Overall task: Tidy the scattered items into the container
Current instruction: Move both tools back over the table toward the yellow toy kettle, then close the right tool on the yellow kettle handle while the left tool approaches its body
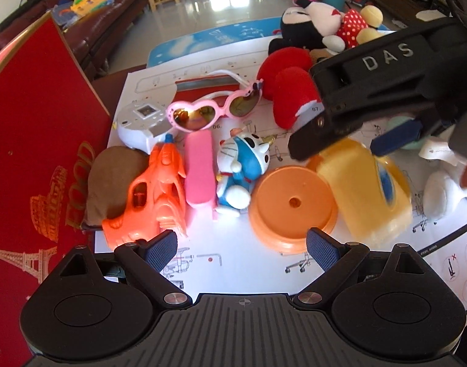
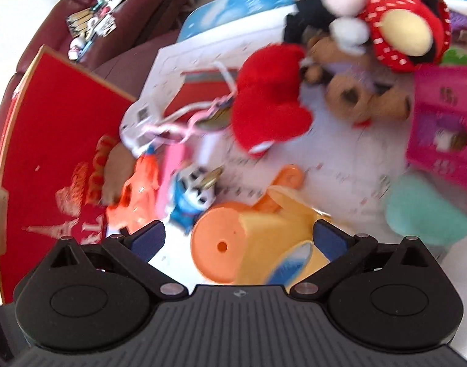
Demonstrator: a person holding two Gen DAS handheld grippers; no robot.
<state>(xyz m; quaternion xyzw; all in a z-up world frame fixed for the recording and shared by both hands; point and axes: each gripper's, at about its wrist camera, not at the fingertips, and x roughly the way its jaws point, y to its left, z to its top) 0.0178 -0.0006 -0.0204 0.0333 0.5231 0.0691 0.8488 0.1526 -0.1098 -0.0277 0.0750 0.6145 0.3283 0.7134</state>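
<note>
Yellow translucent plastic, in the form of a toy cup with an orange base (image 2: 258, 244), lay on its side between the spread fingers of the right gripper (image 2: 238, 240); the jaws stood open, and contact with the pads could not be confirmed owing to blur. In the left wrist view the same cup (image 1: 356, 183) lay under the right gripper (image 1: 340, 140). The left gripper (image 1: 242, 247) hung open and empty over bare white printed paper sheet (image 1: 233, 257).

The red cardboard box lid with gold print (image 1: 40, 159) stood upright along the left edge of the sheet. Crowded just beside it were an orange plastic toy gun (image 1: 151, 195), a pink plastic bar (image 1: 198, 168), a blue-and-white cat figurine (image 1: 242, 171) and pink heart-shaped sunglasses (image 1: 212, 110). A red plush piece (image 1: 288, 91) and a black-and-red spotted mouse plush (image 1: 325, 27) occupied the far edge. Open room remained only on the near strip of paper.
</note>
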